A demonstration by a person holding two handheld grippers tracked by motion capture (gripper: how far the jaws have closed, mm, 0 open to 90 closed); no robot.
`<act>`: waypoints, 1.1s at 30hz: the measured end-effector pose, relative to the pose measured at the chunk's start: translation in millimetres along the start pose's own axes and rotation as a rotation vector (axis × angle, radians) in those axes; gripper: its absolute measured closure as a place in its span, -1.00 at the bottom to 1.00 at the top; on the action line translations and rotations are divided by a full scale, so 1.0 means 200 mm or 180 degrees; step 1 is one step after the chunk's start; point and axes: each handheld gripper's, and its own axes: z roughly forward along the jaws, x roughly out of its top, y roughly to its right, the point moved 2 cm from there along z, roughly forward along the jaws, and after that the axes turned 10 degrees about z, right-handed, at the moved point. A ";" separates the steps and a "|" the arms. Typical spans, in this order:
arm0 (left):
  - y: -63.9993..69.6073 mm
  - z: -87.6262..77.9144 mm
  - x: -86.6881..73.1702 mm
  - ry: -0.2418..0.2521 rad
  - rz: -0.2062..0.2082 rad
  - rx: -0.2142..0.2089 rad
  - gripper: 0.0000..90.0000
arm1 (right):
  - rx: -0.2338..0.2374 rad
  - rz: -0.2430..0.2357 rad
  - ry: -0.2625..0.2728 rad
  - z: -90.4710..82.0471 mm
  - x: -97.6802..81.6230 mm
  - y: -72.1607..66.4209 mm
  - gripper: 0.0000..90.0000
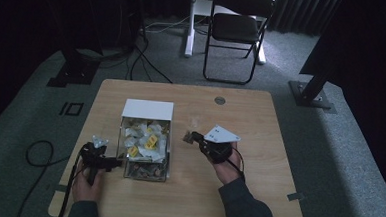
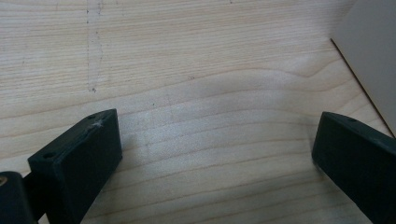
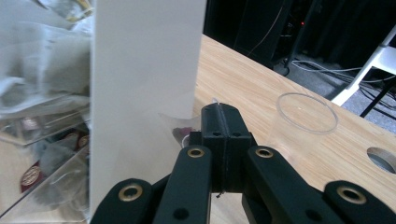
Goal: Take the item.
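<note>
High view: right tongs (image 1: 187, 136) just right of the clear box (image 1: 146, 141), jaws pressed together on a small clear packet (image 1: 186, 135), held above the bench (image 1: 249, 141). Left tongs (image 1: 109, 162) low at the box's left front corner, spread wide, nothing between the jaws. Box packed with white and yellow wrapped sweets (image 1: 144, 138), white lid (image 1: 148, 109) standing up at its far end. Right gripper view: jaws shut tight on a thin edge of clear wrapper (image 3: 215, 103), white box wall (image 3: 144, 93) close on the left, clear cup (image 3: 306, 119) standing beyond on the right. Left gripper view: bare wood (image 2: 201, 93) between spread jaws, box edge (image 2: 369, 51) at upper right.
</note>
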 end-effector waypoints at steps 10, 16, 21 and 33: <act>0.00 0.00 0.00 0.0000 -0.0001 0.0000 -0.96 | -0.0053 0.0067 -0.0030 0.05 0.02 0.06 1.00; 0.00 0.00 0.00 0.0000 -0.0001 0.0000 -0.96 | -0.0075 0.0109 -0.0021 0.07 0.04 0.09 1.00; 0.00 0.00 0.00 0.0000 -0.0001 0.0000 -0.96 | -0.0087 0.0117 -0.0019 0.07 0.05 0.11 1.00; 0.00 0.00 0.00 0.0000 -0.0001 0.0000 -0.96 | -0.0162 0.0219 0.0056 0.07 0.10 0.21 1.00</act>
